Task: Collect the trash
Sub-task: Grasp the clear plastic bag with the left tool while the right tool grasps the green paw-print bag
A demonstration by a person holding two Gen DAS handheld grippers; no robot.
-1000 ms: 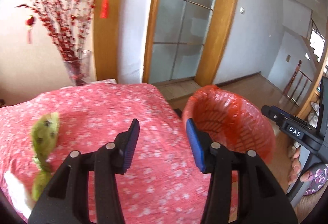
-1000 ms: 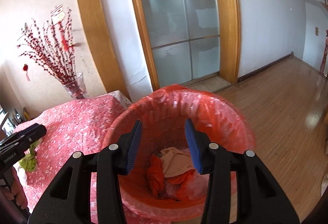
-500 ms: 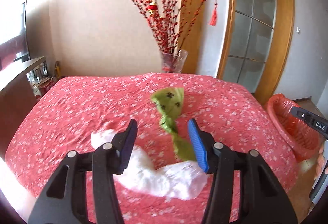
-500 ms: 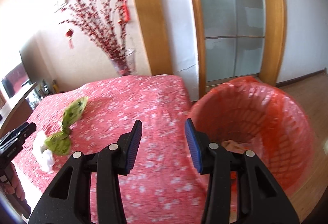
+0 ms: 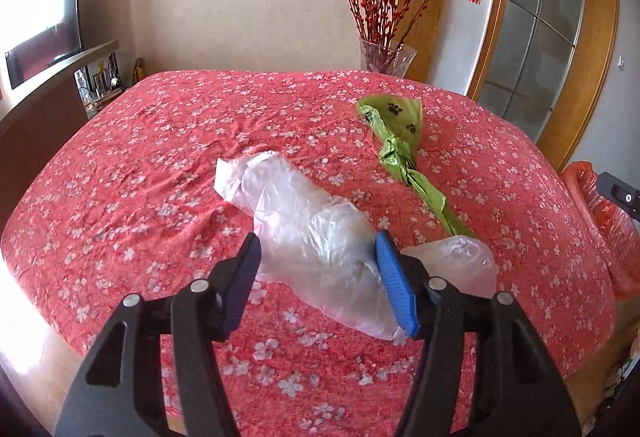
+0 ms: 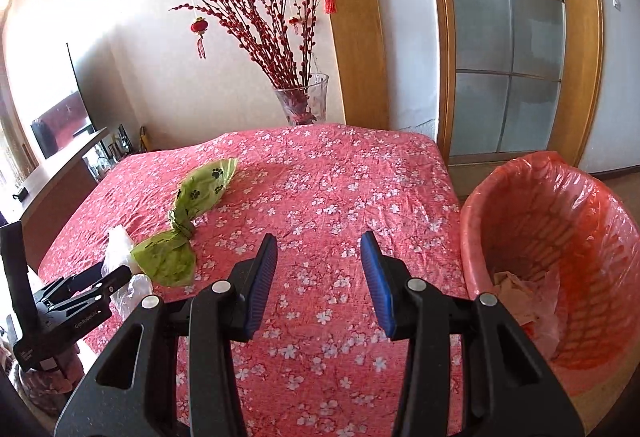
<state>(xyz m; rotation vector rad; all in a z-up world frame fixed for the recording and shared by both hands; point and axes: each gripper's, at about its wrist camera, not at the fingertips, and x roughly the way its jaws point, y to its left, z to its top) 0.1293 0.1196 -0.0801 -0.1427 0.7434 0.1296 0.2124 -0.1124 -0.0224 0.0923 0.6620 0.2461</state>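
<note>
A crumpled clear plastic bag point(image 5: 308, 225) lies on the red flowered tablecloth point(image 5: 160, 165). My left gripper point(image 5: 318, 277) is open, its jaws on either side of the bag's near end. A twisted green bag with paw prints point(image 5: 400, 149) lies behind it; it also shows in the right wrist view point(image 6: 192, 213). My right gripper point(image 6: 318, 277) is open and empty above the cloth. The red-lined trash basket point(image 6: 560, 237) stands off the table's right edge with trash inside. The left gripper point(image 6: 104, 283) shows at the clear bag point(image 6: 120, 257).
A glass vase of red branches point(image 6: 304, 101) stands at the table's far edge. A dark sideboard with a TV point(image 5: 44, 77) is on the left. A glass sliding door point(image 6: 508, 37) is behind the basket.
Both grippers have swung left from the basket toward the table. The left gripper has moved in low over the clear bag, which now lies between its jaws.
</note>
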